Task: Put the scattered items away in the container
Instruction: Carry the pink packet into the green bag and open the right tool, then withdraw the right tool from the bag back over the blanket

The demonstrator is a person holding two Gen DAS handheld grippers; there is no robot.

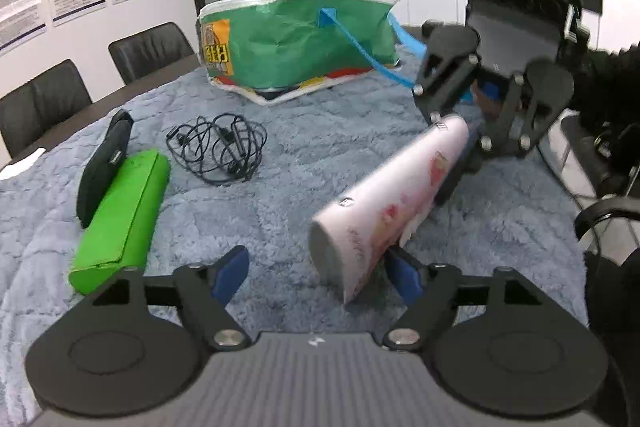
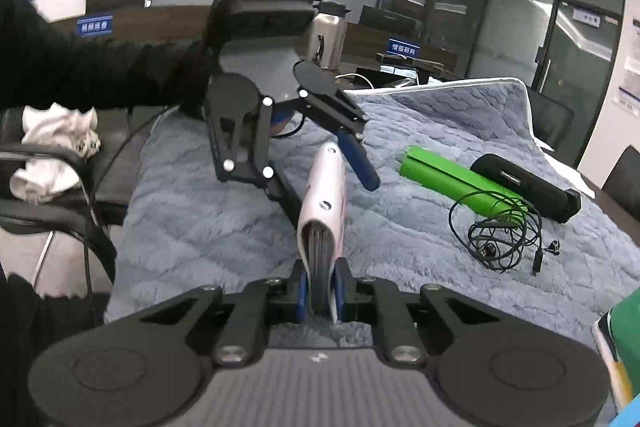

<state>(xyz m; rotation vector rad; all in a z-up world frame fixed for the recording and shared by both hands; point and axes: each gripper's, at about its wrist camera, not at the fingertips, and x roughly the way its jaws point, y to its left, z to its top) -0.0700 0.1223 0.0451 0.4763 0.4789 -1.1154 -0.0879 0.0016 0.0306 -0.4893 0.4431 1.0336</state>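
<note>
My right gripper (image 2: 320, 293) is shut on one end of a pink-and-white case (image 2: 325, 199) and holds it above the blue blanket. The case also shows in the left wrist view (image 1: 384, 203), with the right gripper (image 1: 466, 147) at its far end. My left gripper (image 1: 316, 271) is open; the case's near end lies between its blue pads, close to the right pad (image 1: 404, 273). The left gripper (image 2: 332, 163) shows open in the right wrist view. A green bag (image 1: 296, 43) with blue straps stands open at the back.
On the blanket (image 1: 320, 147) lie a green case (image 1: 120, 215), a black case (image 1: 104, 167) beside it and tangled black earphones (image 1: 220, 147). Black chairs (image 1: 148, 51) stand along the left edge. Another chair with white cloth (image 2: 56, 155) stands by the table.
</note>
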